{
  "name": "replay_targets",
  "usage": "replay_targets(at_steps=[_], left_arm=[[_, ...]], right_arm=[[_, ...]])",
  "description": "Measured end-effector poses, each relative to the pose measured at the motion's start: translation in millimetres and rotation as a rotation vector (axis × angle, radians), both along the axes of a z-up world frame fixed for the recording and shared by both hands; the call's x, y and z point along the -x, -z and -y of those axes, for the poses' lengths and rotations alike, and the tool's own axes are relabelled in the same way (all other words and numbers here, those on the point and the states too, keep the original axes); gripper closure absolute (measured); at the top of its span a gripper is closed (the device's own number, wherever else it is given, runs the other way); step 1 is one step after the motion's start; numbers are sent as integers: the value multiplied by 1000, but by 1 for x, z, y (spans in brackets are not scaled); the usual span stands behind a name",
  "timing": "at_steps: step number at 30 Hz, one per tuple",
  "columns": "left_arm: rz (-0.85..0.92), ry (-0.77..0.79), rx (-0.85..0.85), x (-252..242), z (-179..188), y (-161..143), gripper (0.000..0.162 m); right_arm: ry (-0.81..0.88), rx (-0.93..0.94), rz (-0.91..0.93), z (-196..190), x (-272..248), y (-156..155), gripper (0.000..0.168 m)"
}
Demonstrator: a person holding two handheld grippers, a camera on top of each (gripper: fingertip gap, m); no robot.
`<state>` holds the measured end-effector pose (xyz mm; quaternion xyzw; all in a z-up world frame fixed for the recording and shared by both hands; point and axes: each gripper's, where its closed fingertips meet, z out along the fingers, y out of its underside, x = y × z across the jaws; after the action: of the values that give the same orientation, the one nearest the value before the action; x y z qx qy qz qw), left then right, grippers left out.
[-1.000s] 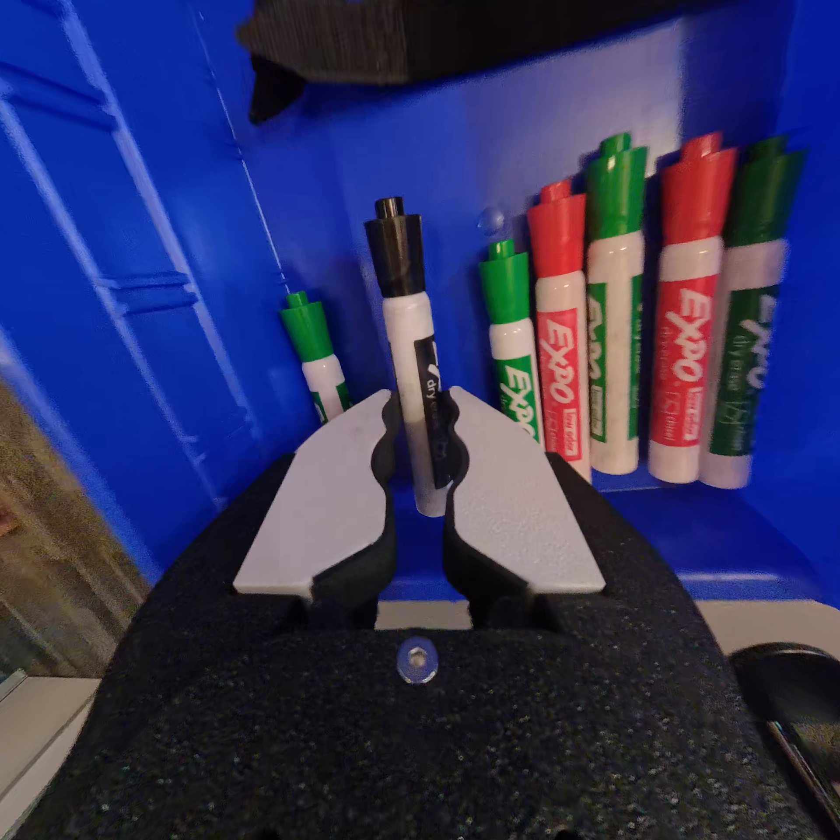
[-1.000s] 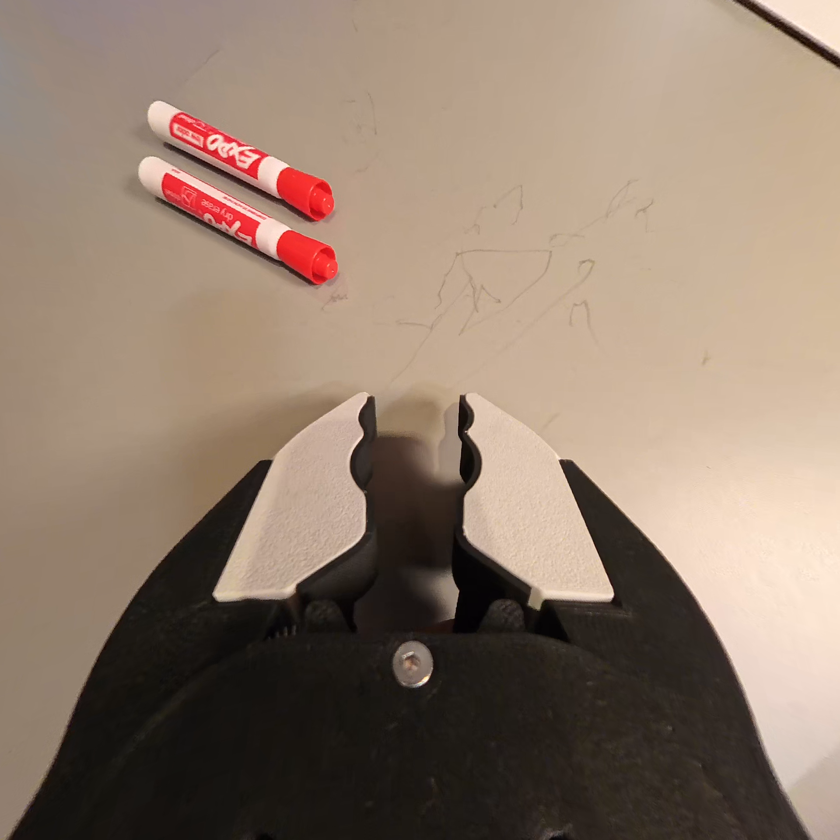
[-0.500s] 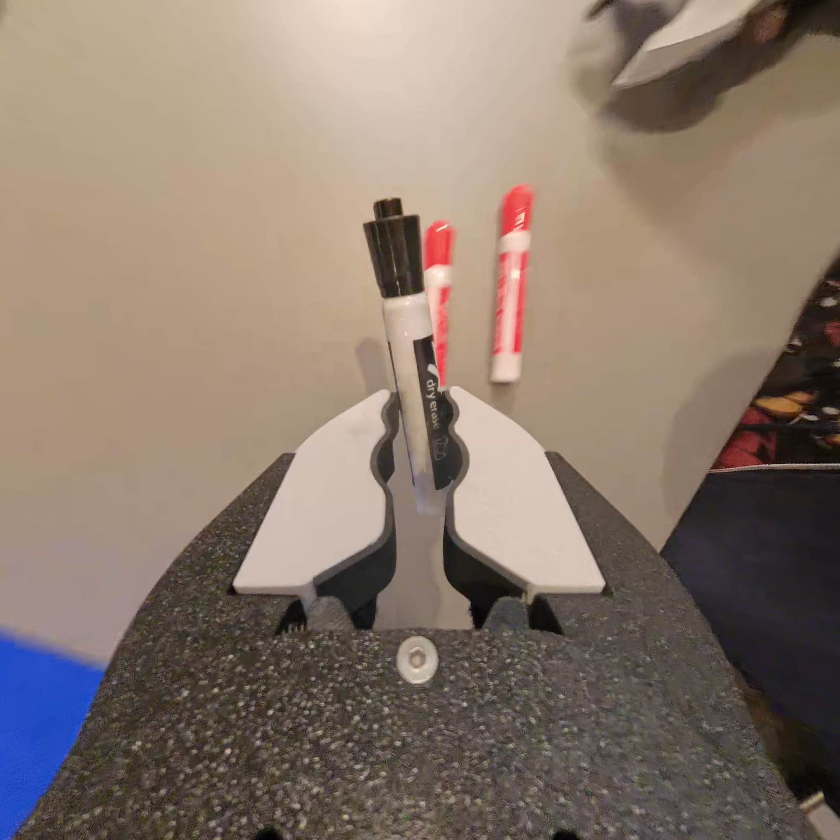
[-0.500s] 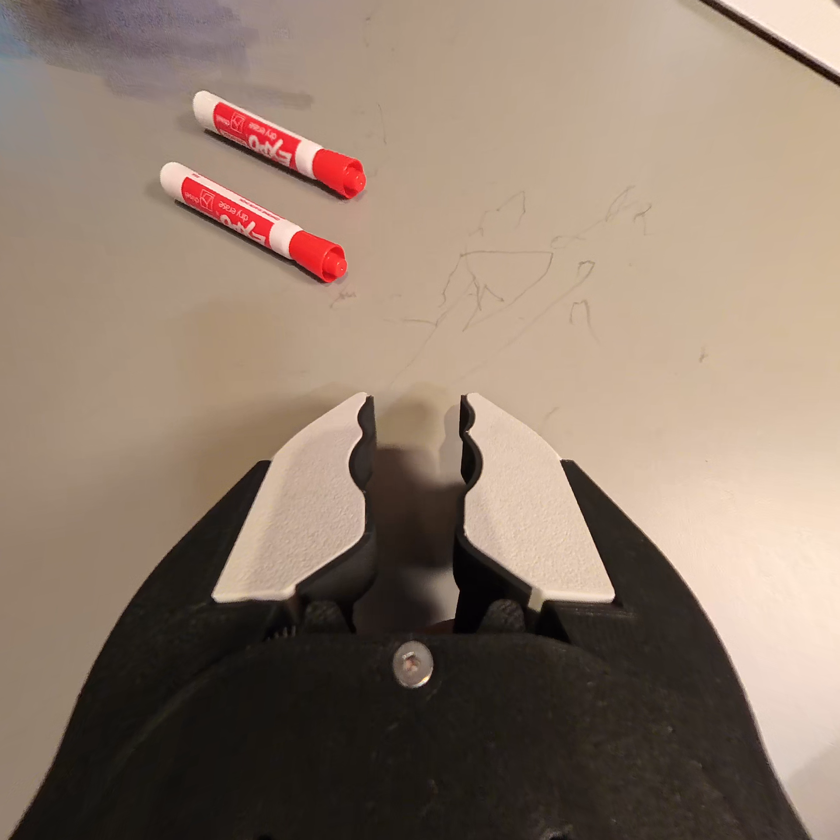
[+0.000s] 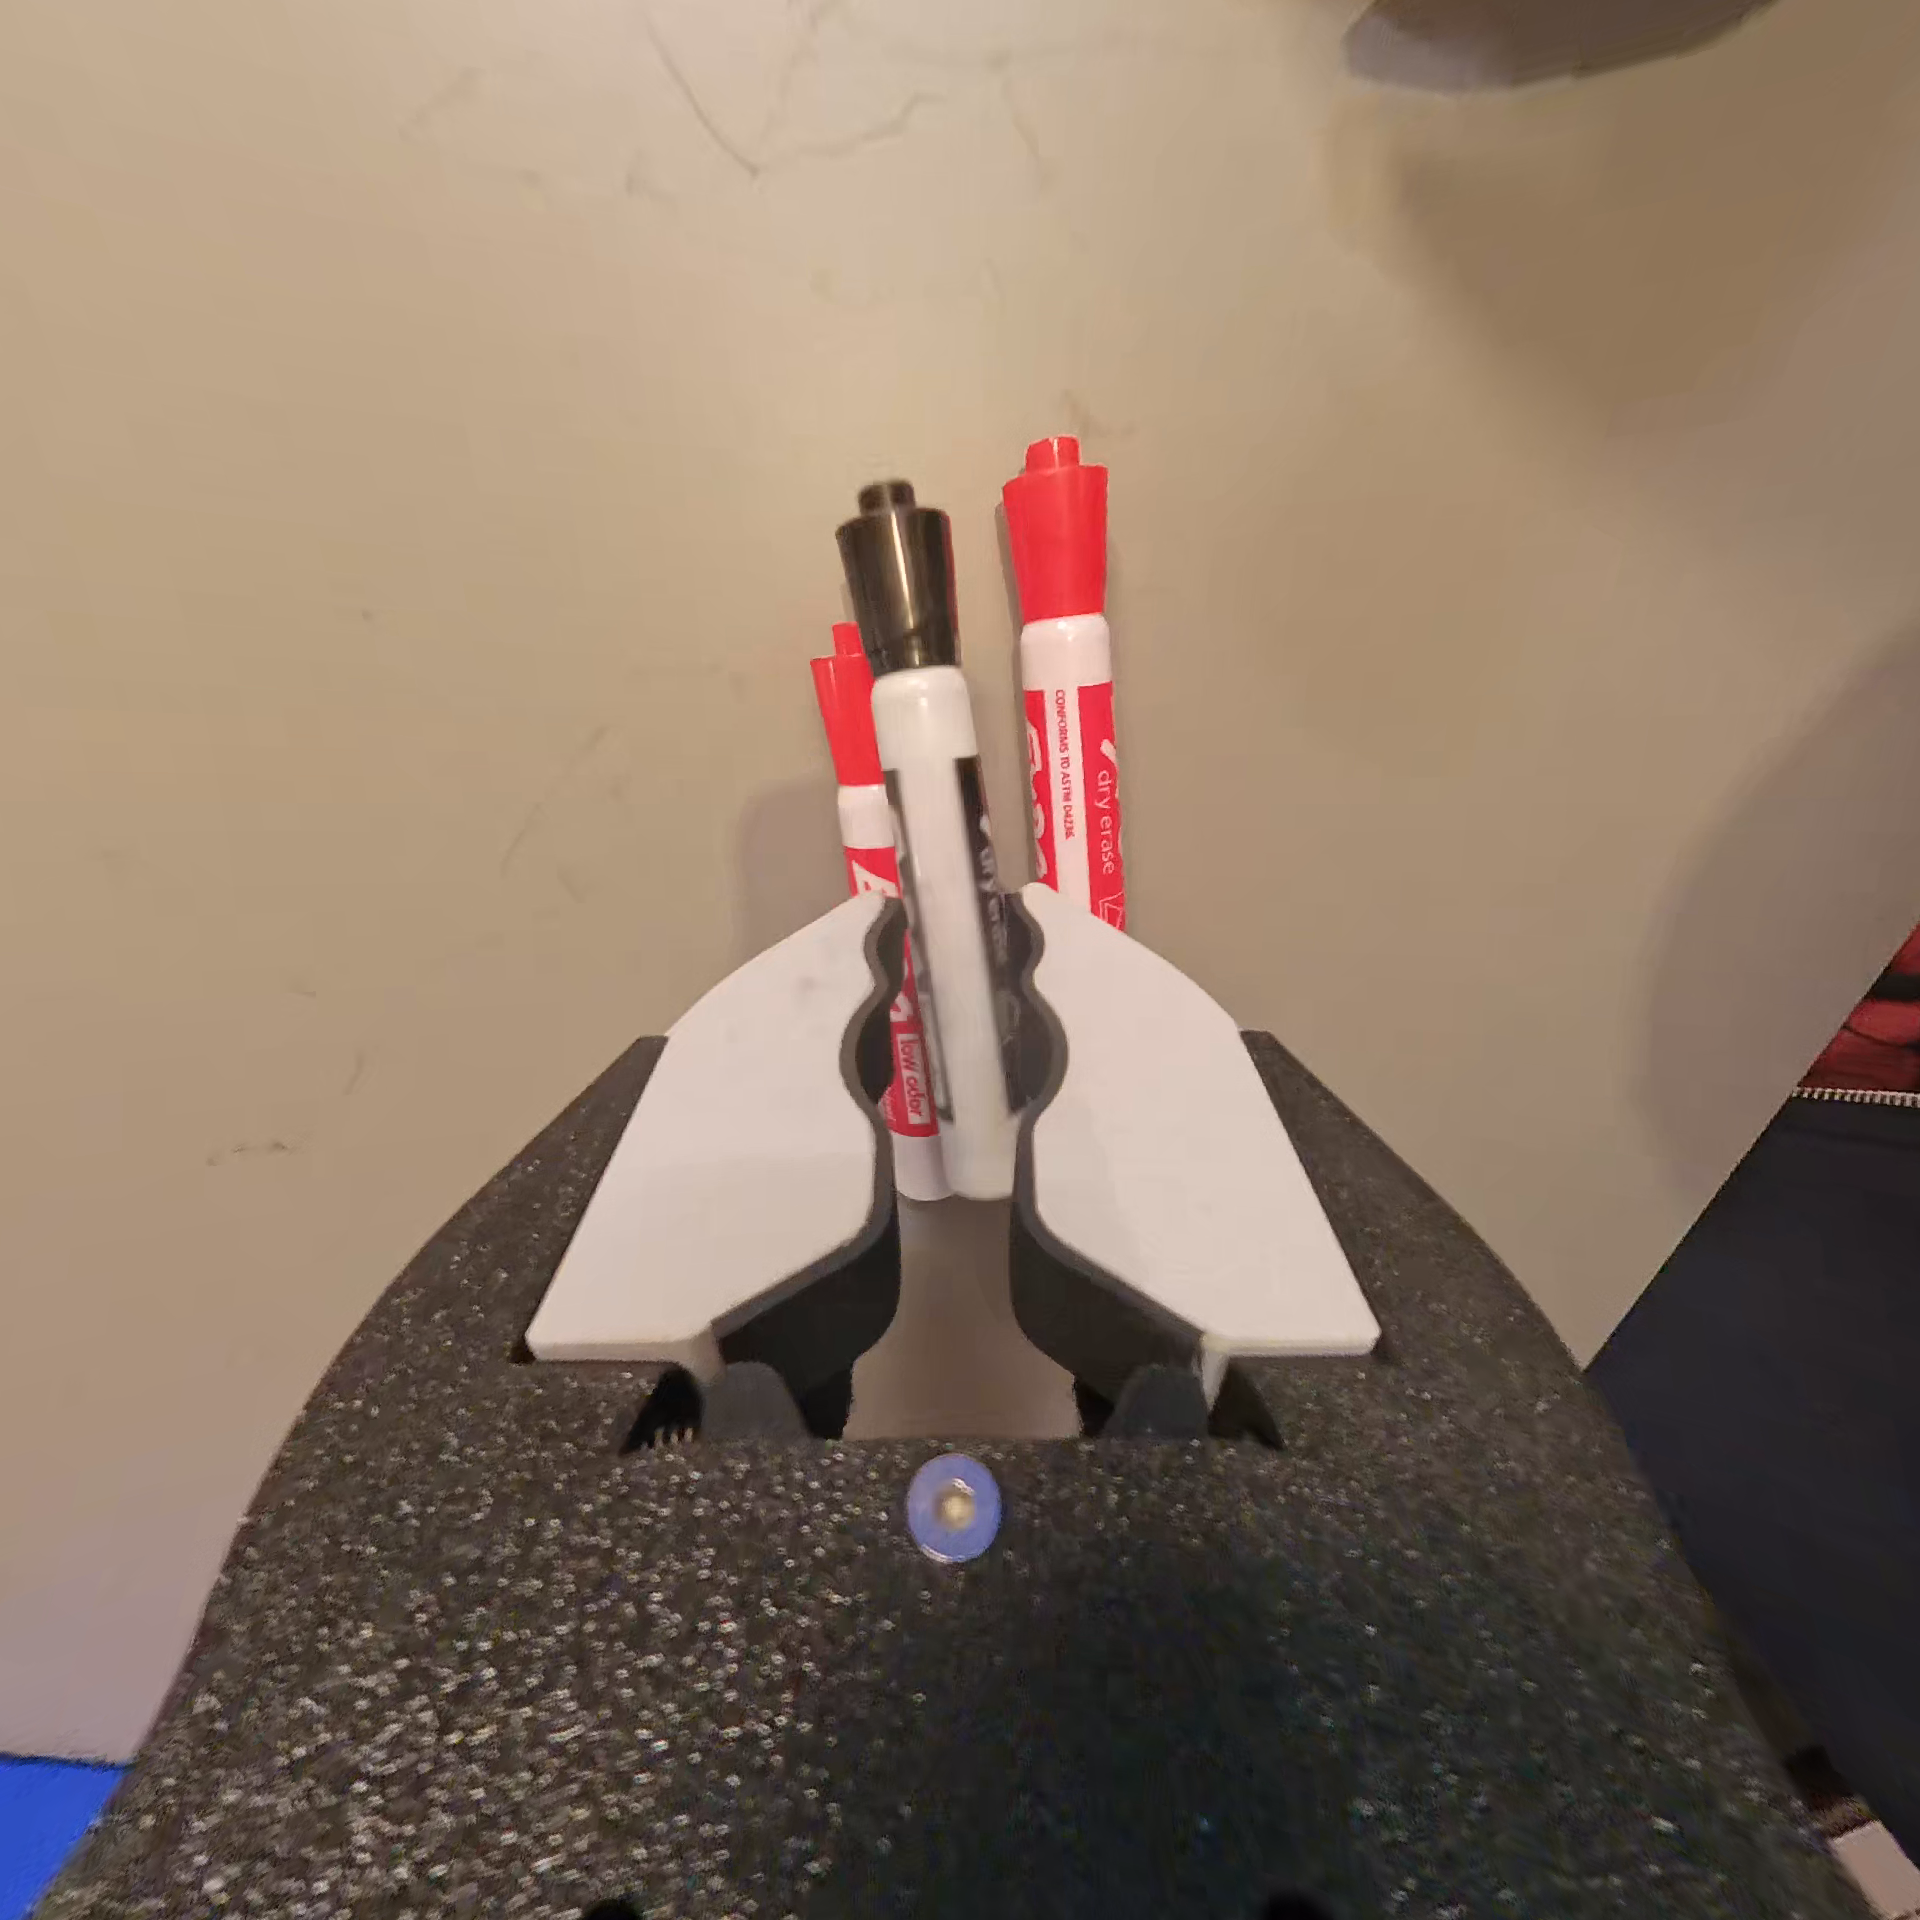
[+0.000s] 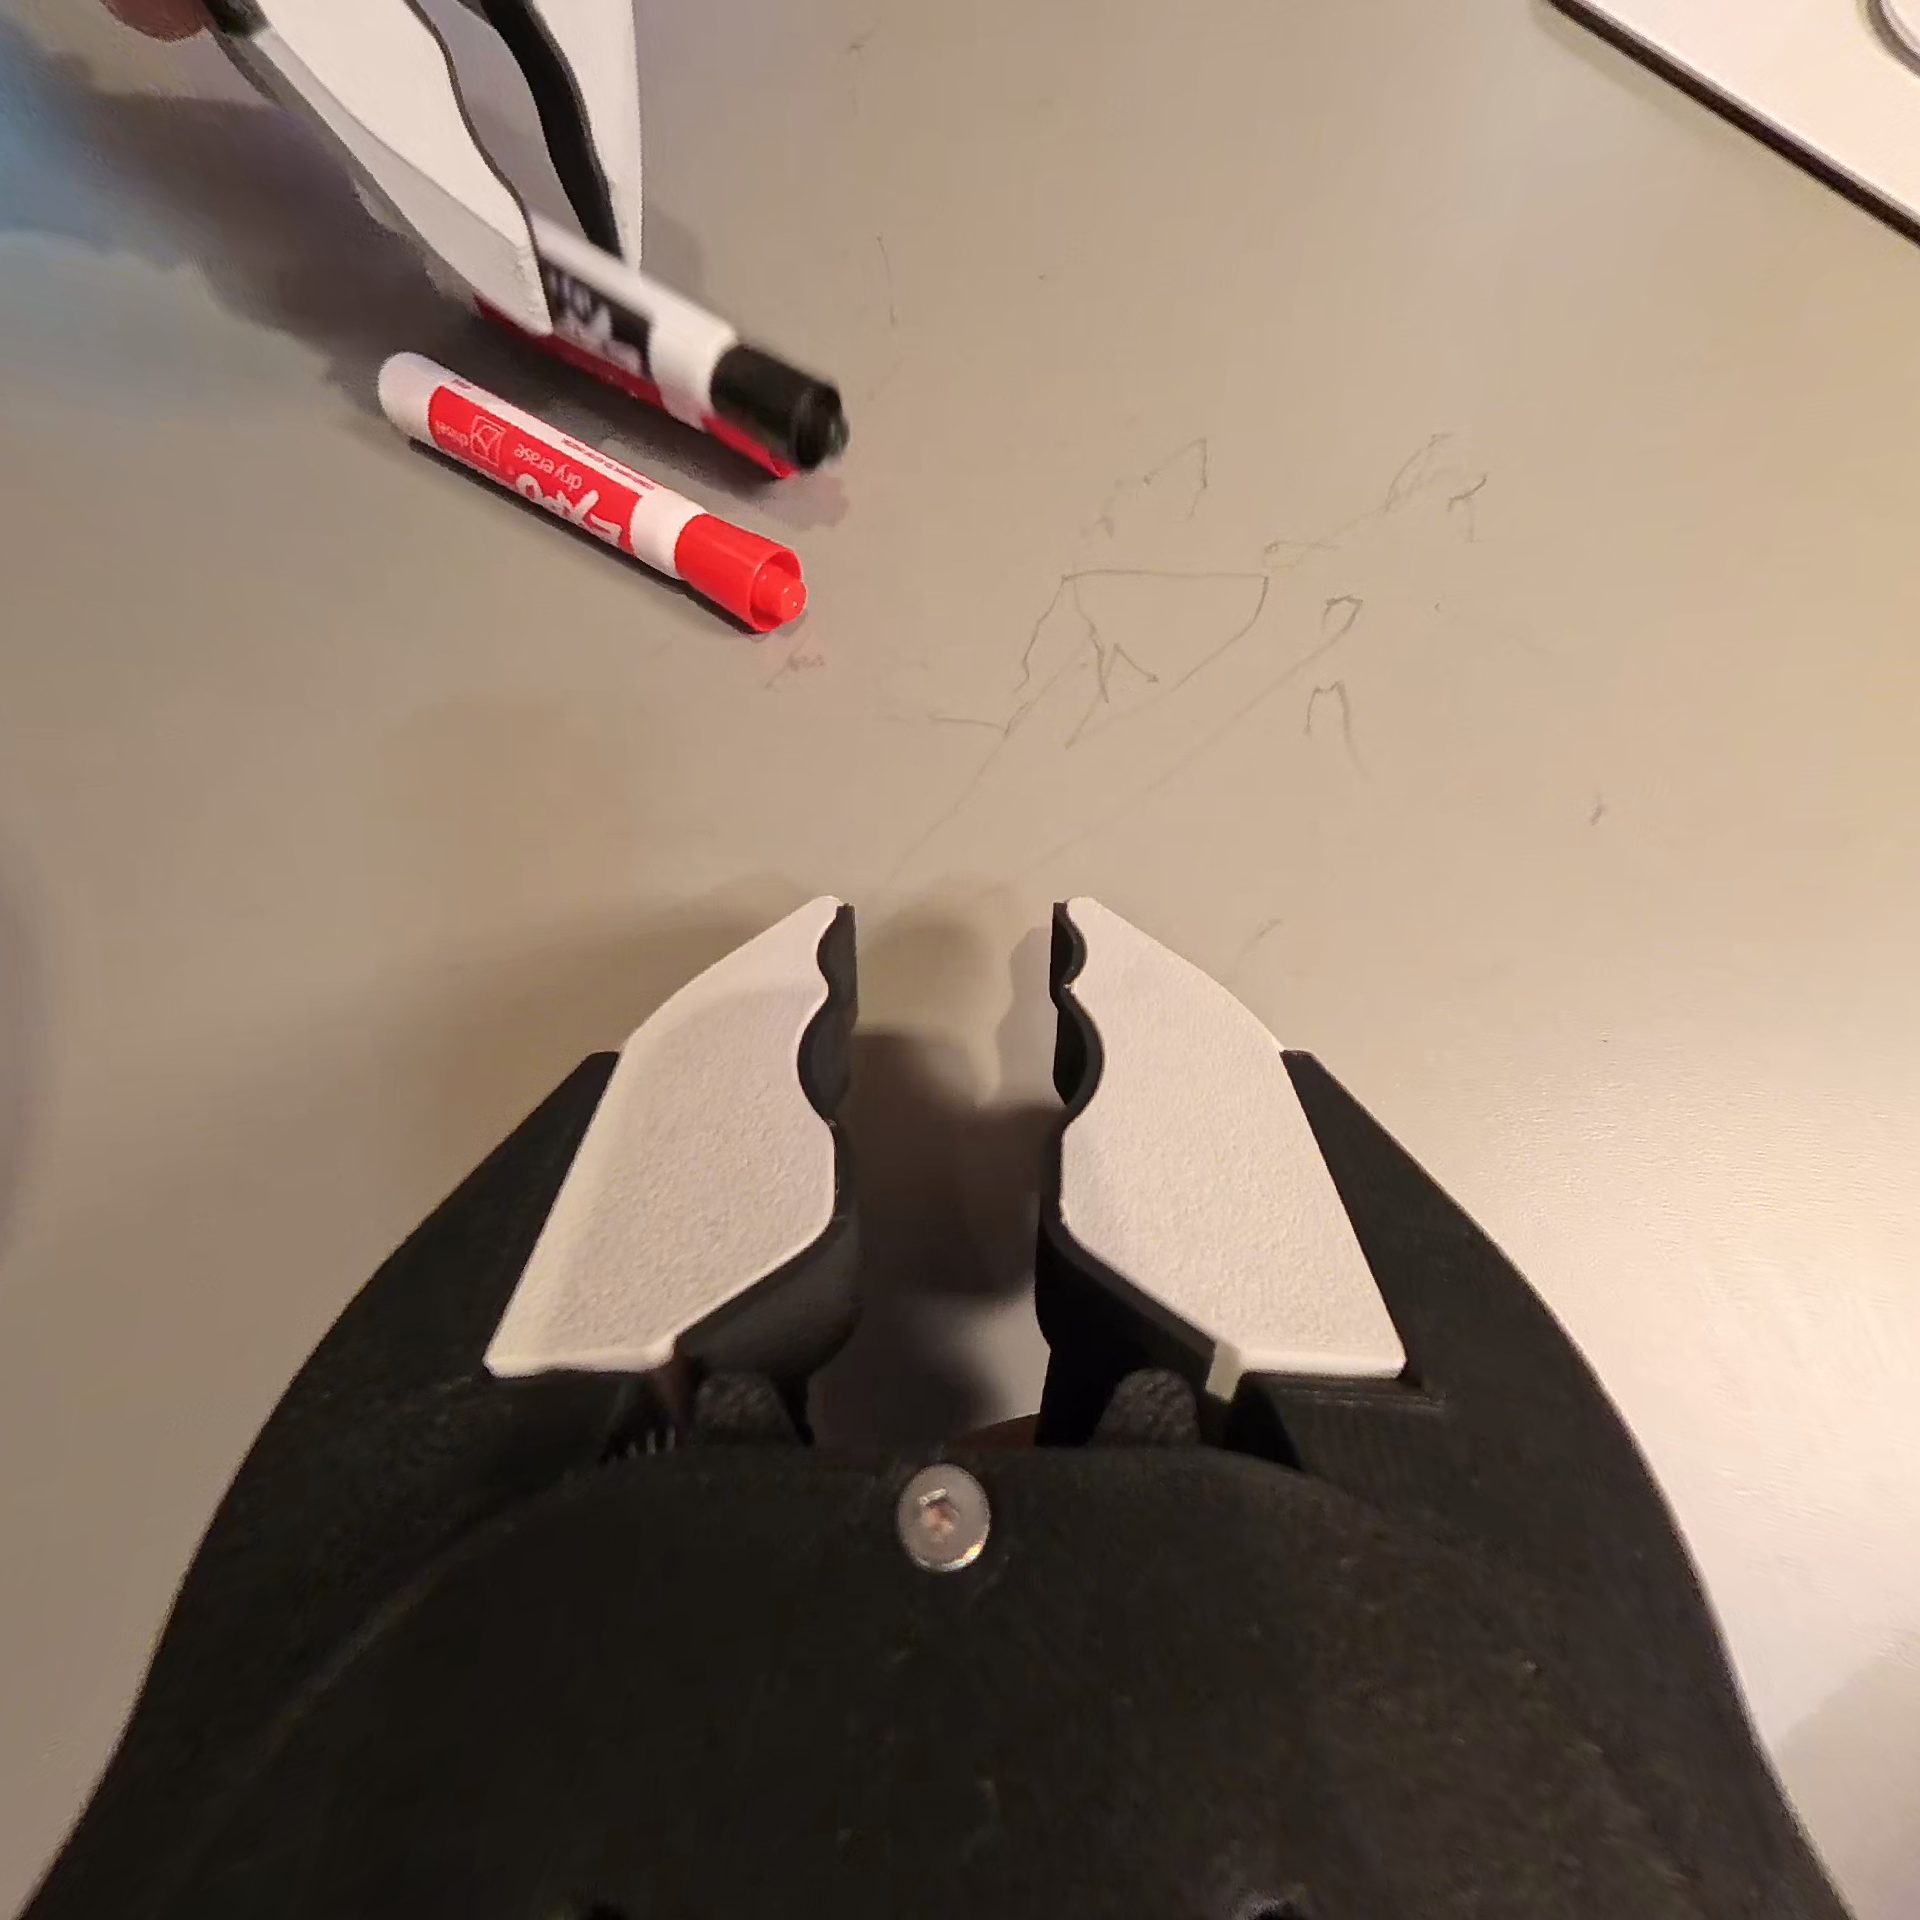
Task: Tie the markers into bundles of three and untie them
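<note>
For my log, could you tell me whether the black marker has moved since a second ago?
Yes. The left gripper carried the black marker from the blue bin down over the two red markers on the table.

Office or classroom desk: scribbled grey tabletop (image 6: pixel 1351 312), dry-erase markers (image 6: pixel 592 488), white board edge (image 6: pixel 1787 94).

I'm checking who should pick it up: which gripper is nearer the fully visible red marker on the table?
Left. The left gripper, holding the black marker, is just beyond the red marker; the right gripper sits well back, open.
</note>
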<state>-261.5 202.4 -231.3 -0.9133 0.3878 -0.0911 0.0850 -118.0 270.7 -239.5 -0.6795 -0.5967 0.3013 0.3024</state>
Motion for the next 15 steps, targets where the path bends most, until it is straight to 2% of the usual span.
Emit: replay_targets(at_steps=[8,12,15], left_arm=[[7,-32,-6,20,3,7,118],[29,-101,33,36,4,21,120],[91,-128,67,33,7,24,129]], right_arm=[[-5,-49,12,3,4,1,126],[-57,-50,-29,28,28,-7,112],[-95,-128,-10,46,52,-6,102]])
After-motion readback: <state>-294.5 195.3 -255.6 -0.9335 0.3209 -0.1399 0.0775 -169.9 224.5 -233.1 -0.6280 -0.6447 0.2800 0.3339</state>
